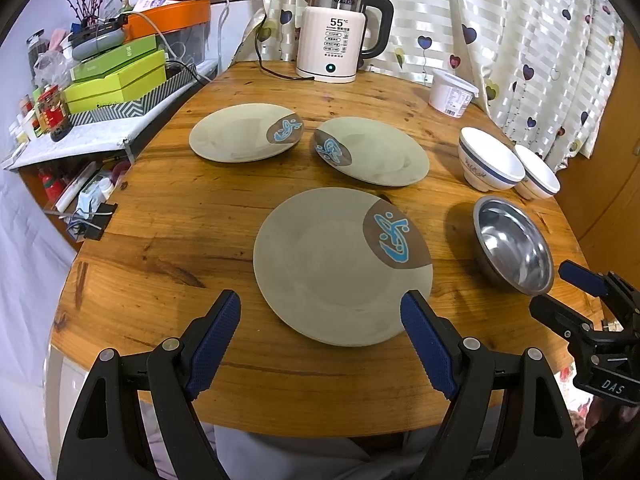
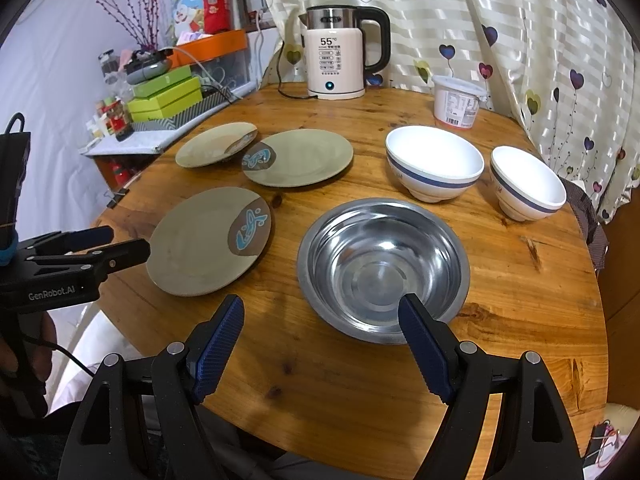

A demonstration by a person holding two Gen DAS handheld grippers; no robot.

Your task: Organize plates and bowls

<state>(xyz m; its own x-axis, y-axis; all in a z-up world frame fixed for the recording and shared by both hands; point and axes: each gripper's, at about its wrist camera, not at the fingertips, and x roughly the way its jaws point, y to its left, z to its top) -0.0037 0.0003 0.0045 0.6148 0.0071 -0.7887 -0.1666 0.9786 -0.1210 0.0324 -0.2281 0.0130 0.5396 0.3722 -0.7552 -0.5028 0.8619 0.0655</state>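
Note:
Three beige plates with a brown-and-blue fish patch lie apart on the round wooden table: a near one [image 1: 340, 268] [image 2: 208, 242], a far left one [image 1: 244, 132] [image 2: 214, 145] and a far right one [image 1: 374, 151] [image 2: 300, 158]. A steel bowl [image 1: 514, 244] [image 2: 384, 270] sits right of the near plate. Two white bowls with a blue band [image 1: 490, 164] [image 1: 538, 178] [image 2: 434, 164] [image 2: 526, 182] stand behind it. My left gripper [image 1: 320, 312] is open and empty, just before the near plate. My right gripper [image 2: 320, 316] is open and empty, at the steel bowl's near rim.
A white electric kettle [image 1: 334, 34] [image 2: 340, 54] with its cord stands at the table's back edge. A white lidded tub [image 1: 452, 92] [image 2: 458, 102] stands at the back right. A cluttered shelf with green boxes [image 1: 116, 76] adjoins the table's left. A curtain hangs behind.

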